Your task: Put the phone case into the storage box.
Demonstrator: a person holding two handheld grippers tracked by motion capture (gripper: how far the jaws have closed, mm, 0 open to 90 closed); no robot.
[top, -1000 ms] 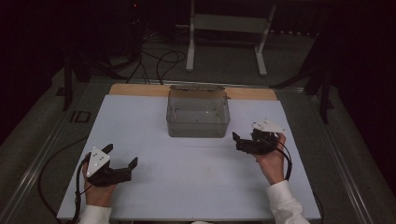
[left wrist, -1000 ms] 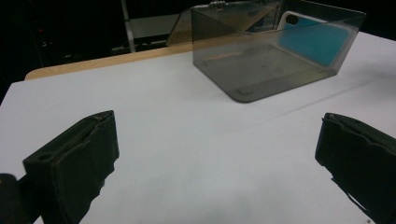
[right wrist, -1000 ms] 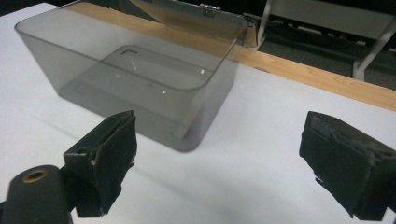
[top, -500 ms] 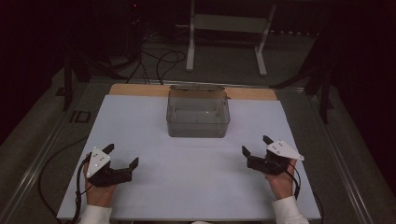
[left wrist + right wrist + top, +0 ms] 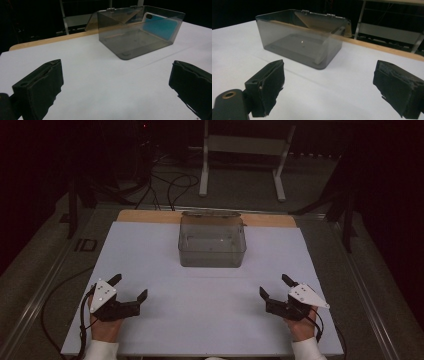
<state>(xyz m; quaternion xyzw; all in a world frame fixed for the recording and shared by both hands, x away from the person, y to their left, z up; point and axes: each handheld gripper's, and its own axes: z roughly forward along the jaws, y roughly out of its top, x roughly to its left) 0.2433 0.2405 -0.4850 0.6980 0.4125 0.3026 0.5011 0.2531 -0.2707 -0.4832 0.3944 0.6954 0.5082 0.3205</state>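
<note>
Near the table's front edge, well short of the smoky plastic box [image 5: 212, 242], both grippers rest released and empty. Right gripper [image 5: 274, 292] has drawn back from beside the box; left gripper [image 5: 131, 289] unchanged. Box stands open-lidded at the far middle; judged a finished or paused step.

Both grippers, left [image 5: 131, 288] and right [image 5: 273, 286], rest wide-jawed near the clear box [image 5: 212, 241]

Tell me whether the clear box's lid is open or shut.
Open. The clear box has its hinged lid swung back behind the rear wall, leaving the top uncovered.
</note>
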